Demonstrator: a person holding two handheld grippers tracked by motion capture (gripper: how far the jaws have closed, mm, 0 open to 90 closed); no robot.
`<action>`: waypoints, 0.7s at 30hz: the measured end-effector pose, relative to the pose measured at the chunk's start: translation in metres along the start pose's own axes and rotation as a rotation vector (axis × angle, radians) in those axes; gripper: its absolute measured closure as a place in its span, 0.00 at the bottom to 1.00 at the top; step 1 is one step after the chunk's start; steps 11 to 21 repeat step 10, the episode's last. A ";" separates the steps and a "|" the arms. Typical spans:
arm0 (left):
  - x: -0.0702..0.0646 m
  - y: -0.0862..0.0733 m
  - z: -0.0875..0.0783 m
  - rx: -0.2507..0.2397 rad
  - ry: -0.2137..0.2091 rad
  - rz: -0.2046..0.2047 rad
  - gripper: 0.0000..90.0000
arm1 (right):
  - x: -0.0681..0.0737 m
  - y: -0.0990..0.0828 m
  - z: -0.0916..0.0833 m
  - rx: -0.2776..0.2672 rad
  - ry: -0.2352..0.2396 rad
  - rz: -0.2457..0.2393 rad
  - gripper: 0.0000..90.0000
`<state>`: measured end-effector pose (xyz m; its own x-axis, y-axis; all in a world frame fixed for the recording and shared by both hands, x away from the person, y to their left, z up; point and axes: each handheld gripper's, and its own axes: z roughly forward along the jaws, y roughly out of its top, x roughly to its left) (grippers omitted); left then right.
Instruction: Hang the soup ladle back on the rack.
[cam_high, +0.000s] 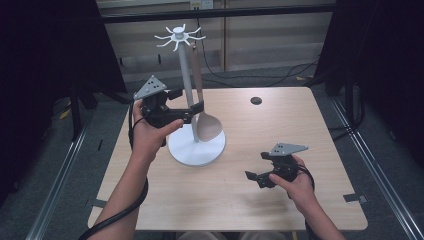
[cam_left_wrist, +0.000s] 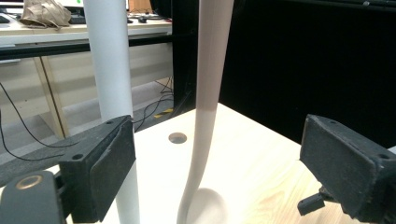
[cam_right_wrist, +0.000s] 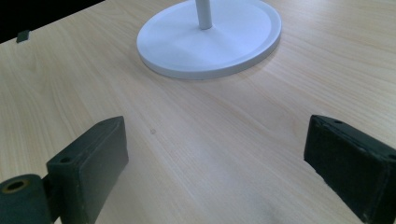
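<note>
1. High view first: no brand, label or writing that I can read on anything, so nothing to report there.
2. Left hand (cam_high: 150, 131) is lifted off the table (cam_high: 235, 200), forearm coming in from the bottom left, and it points the left gripper (cam_high: 199, 107) sideways at the white utensil stand (cam_high: 187, 75).
3. Left gripper view has the jaws spread wide, with the brownish spoon (cam_left_wrist: 208, 107) handle between them and touching neither. The stand's white pole sits just over the left jaw.
4. That spoon hangs from one of the hooks at the top of the stand, bowl down, just over the round base (cam_high: 196, 147).
5. Right hand (cam_high: 297, 182) sits low near the table's right front, well apart from the stand, holding the right gripper (cam_high: 257, 178) pointed left.
6. Right gripper view: jaws wide apart too, bare wood between them, stand base (cam_right_wrist: 210, 39) farther off.
</note>
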<state>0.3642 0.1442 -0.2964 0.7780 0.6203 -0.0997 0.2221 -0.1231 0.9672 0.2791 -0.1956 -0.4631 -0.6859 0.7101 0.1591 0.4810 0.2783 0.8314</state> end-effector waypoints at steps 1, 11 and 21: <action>0.000 -0.001 0.000 0.001 0.003 -0.001 0.10 | 0.000 0.000 0.000 -0.001 0.000 0.000 0.07; -0.003 -0.005 -0.005 0.014 0.011 0.014 0.08 | 0.001 -0.001 -0.001 0.001 -0.001 -0.002 0.07; -0.003 -0.005 -0.005 0.014 0.011 0.014 0.08 | 0.001 -0.001 -0.001 0.001 -0.001 -0.002 0.07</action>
